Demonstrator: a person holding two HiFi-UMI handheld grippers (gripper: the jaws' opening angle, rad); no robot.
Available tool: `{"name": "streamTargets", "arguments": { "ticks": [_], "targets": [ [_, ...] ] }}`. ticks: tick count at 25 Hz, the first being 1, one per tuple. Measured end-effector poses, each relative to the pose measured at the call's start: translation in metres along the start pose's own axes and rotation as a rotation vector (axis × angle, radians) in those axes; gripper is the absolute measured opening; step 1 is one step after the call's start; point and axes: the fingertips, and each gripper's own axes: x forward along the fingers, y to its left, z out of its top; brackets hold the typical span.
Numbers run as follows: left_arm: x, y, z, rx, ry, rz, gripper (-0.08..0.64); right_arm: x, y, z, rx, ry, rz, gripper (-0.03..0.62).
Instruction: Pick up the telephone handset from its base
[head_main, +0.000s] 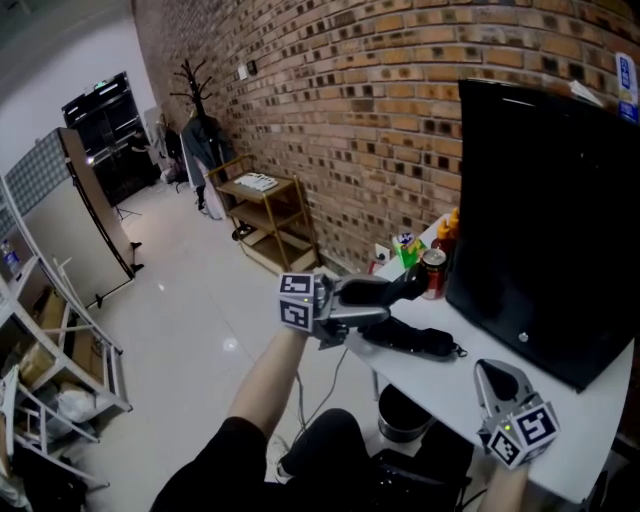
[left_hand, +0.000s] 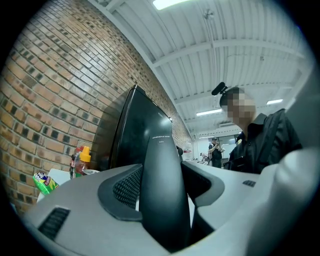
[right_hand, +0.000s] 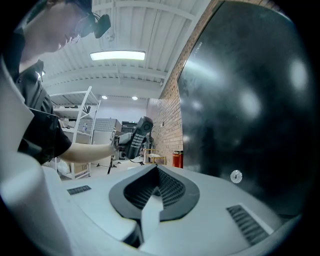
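The black telephone handset (head_main: 392, 287) is lifted off its flat black base (head_main: 412, 339), which lies near the left edge of the white table (head_main: 590, 405). My left gripper (head_main: 368, 301) is shut on the handset, whose dark back (left_hand: 162, 190) fills the gap between the jaws in the left gripper view. The right gripper view shows the handset (right_hand: 138, 134) raised with its keypad visible. My right gripper (head_main: 496, 376) rests low over the table's near right part, its jaws together at the tips (right_hand: 156, 171) and holding nothing.
A large black screen (head_main: 550, 220) stands on the table against the brick wall. A red can (head_main: 433, 272), sauce bottles (head_main: 450, 228) and a green packet (head_main: 407, 247) sit beside it. A wooden shelf cart (head_main: 265, 215) stands along the wall.
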Motion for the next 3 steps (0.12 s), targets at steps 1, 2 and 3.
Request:
{"name": "streamTargets", "arguments": {
  "ticks": [1,2,3],
  "targets": [
    [0.0,-0.0018,0.0015,0.001,0.0,0.001,0.255,-0.0005,0.0009,0.0014,-0.002,0.004,-0.001,0.006],
    [0.0,-0.0036,0.0034,0.004,0.0,0.002,0.255,-0.0008,0.0018,0.0028,-0.004,0.008,-0.003,0.006],
    [0.0002,-0.0054,0.0056,0.008,-0.001,0.004,0.255,-0.0011,0.0027,0.0041,-0.008,0.013,-0.005,0.006]
  ]
}}
